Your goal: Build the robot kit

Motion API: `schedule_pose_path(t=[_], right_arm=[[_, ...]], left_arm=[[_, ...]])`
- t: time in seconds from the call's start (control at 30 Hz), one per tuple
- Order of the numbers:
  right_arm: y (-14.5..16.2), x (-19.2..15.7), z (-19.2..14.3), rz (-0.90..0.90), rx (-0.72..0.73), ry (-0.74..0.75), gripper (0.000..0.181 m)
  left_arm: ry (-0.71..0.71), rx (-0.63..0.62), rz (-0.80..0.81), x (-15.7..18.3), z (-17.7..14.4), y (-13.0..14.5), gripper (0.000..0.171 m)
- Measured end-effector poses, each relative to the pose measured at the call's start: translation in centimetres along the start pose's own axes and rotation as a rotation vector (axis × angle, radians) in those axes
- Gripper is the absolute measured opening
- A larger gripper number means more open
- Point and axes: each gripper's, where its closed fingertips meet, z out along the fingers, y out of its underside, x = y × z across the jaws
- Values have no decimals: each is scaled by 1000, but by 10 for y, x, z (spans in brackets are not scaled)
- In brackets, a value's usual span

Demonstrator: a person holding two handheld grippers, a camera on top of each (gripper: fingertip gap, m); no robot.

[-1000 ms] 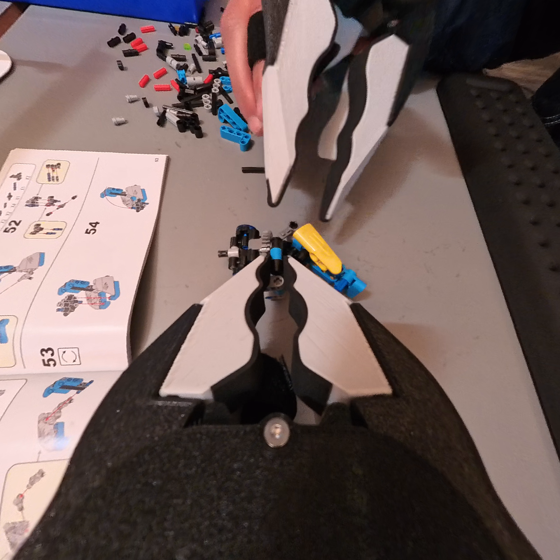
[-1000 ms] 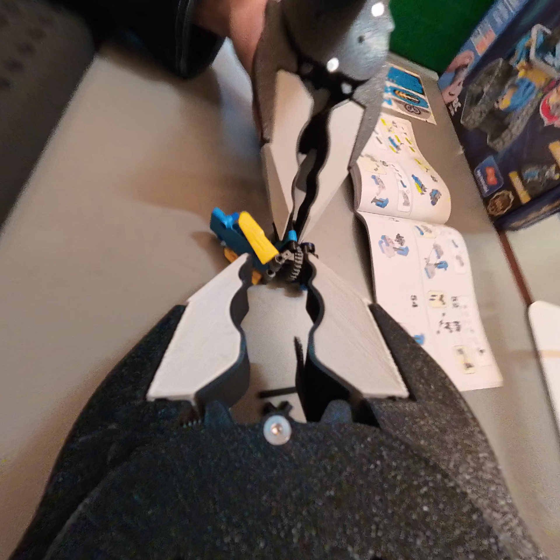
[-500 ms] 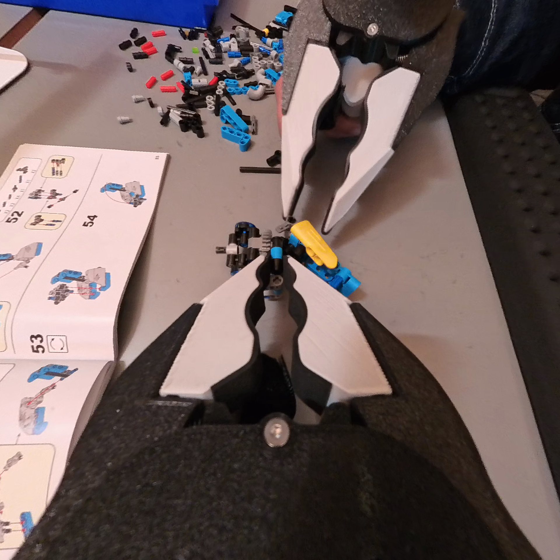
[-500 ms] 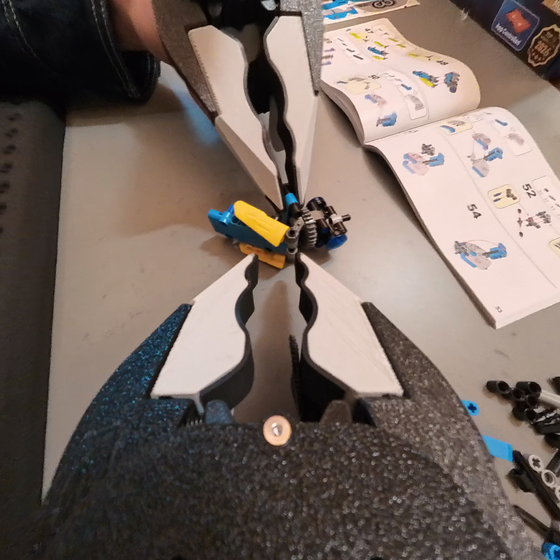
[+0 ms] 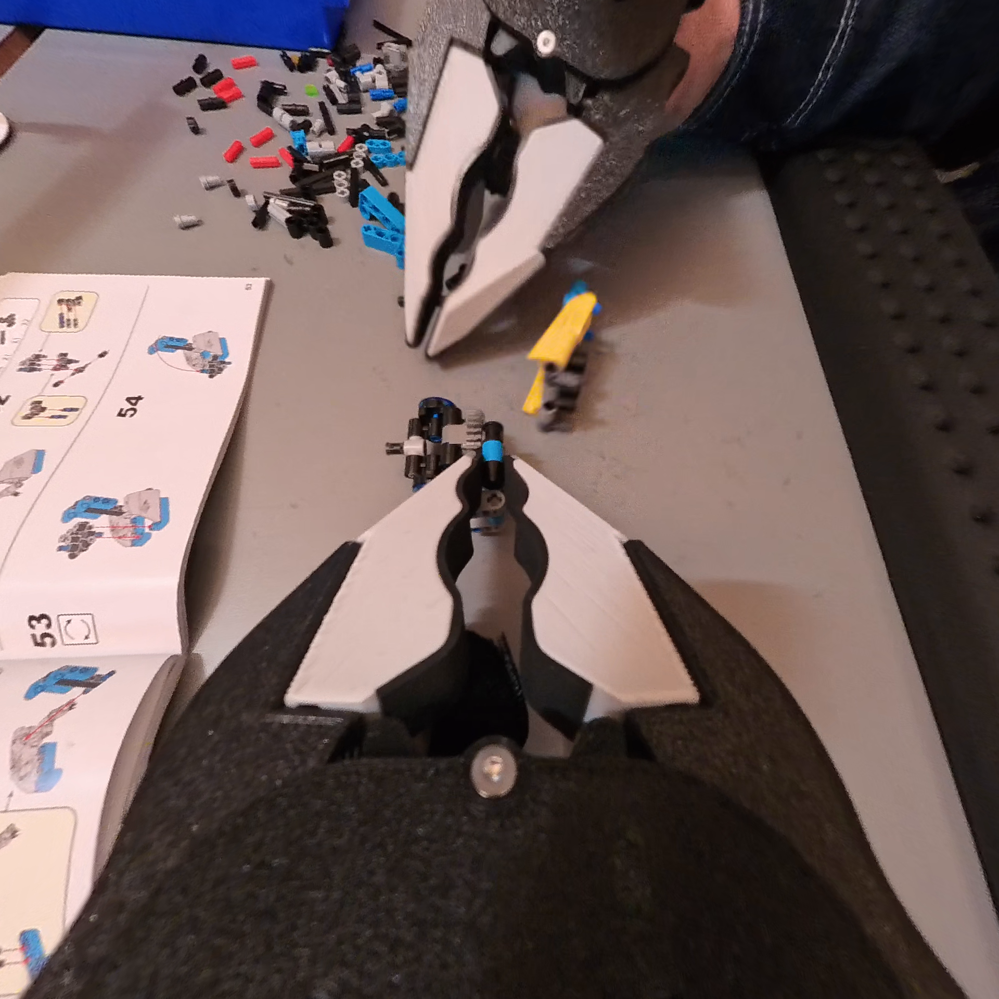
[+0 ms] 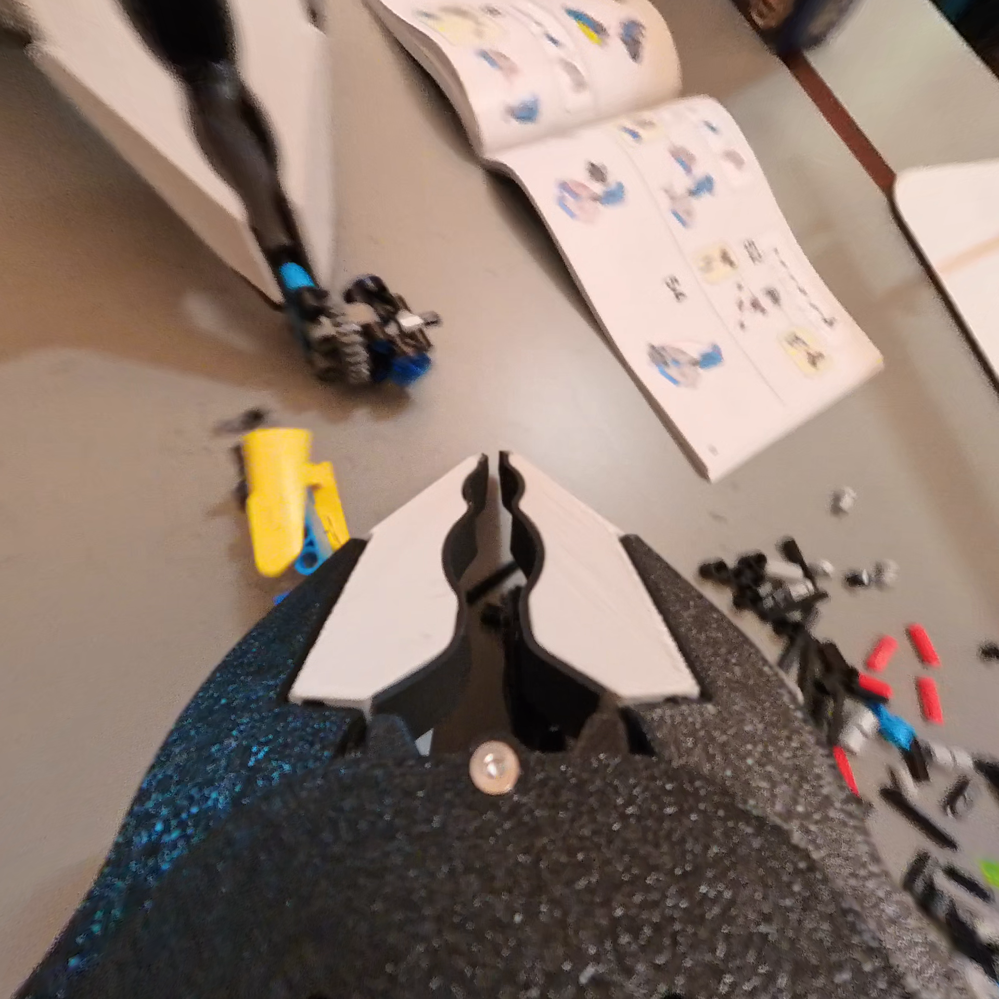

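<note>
Each wrist camera looked closely down along its own tool at the desk (image 5: 676,486), from opposite sides of the instruction booklet (image 5: 135,459), which both views shared.

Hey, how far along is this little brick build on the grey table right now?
Done: two small sub-assemblies exist, a black-and-blue gear assembly and a yellow-and-blue piece lying apart from it. In hand: the left hand-held gripper is shut on the gear assembly; the right hand-held gripper is shut and empty. Left: the two are not joined, and many loose pieces lie unused near the open instruction booklet.
</note>
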Motion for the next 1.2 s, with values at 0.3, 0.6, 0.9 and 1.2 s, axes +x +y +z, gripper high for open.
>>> schedule_pose_path(t=[0.3,0.6,0.9,1.2], right_arm=[[-10,-21,-62,332,180,137,10],[-16,-66,-11,89,7,178,45],[-84,-33,-46,106,280,529,37],[-85,-42,-46,53,300,485,42]], left_arm=[[-2,10,-44,-2,-2,1,7],[-21,24,-214,-10,-4,0,7],[183,526,-703,-13,-29,-65,6],[233,595,-773,-13,-34,-72,6]])
